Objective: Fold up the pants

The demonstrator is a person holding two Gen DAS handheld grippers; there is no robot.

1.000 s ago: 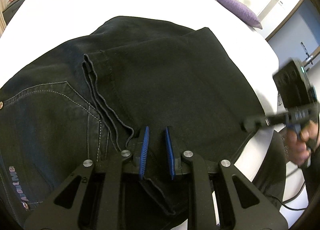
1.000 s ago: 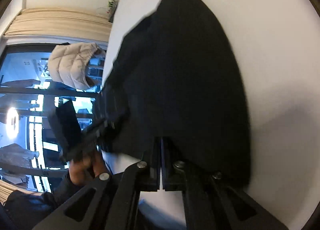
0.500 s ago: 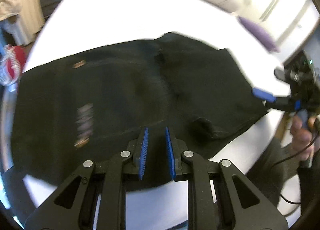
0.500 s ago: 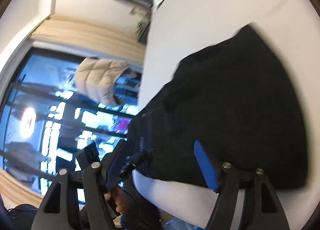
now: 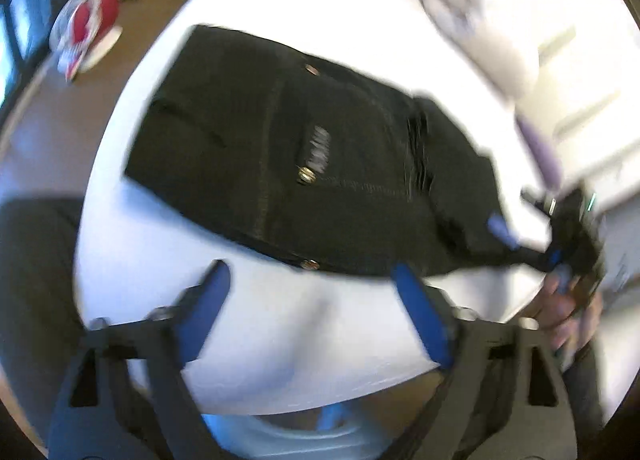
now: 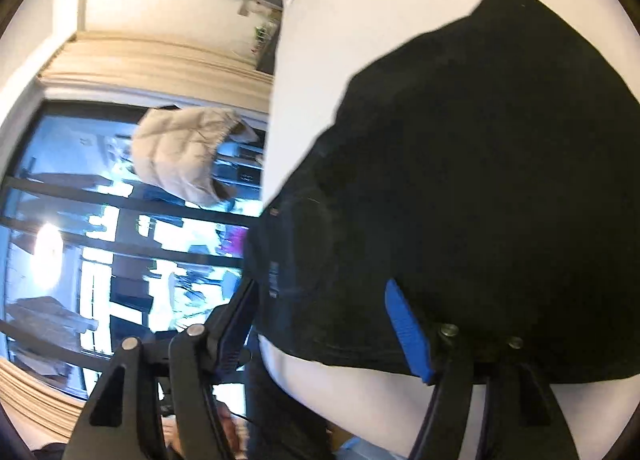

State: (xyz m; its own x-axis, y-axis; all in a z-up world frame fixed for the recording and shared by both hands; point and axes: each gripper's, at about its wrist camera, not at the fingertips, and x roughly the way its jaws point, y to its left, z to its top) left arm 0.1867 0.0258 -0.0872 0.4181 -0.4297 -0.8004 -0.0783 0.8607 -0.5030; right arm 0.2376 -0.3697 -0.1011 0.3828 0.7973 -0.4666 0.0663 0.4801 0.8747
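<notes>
So here's where you're at: the folded black denim pants lie flat on the white bed sheet, a compact dark slab with brass rivets and a small label showing on top. In the left wrist view the bundle's long axis runs from upper left down to lower right, roughly crosswise to the way your left gripper is pointing. Its blue-padded fingers are spread wide with nothing between them, hovering over bare sheet just short of the near edge of the pants.

Your right gripper is the nearer one, I'd say. Its fingers are also splayed apart and empty, but one blue pad sits right over the dark cloth at the bundle's near edge, while the other finger hangs off beyond the side of the bed. From the left view you can see that same gripper at the lower right end of the pants.

So if another fold is coming, the pants are straight ahead of both tools, the right at one short end and the left facing the long side. Blur's heavy on the left view, so fine edges are hard to call
</notes>
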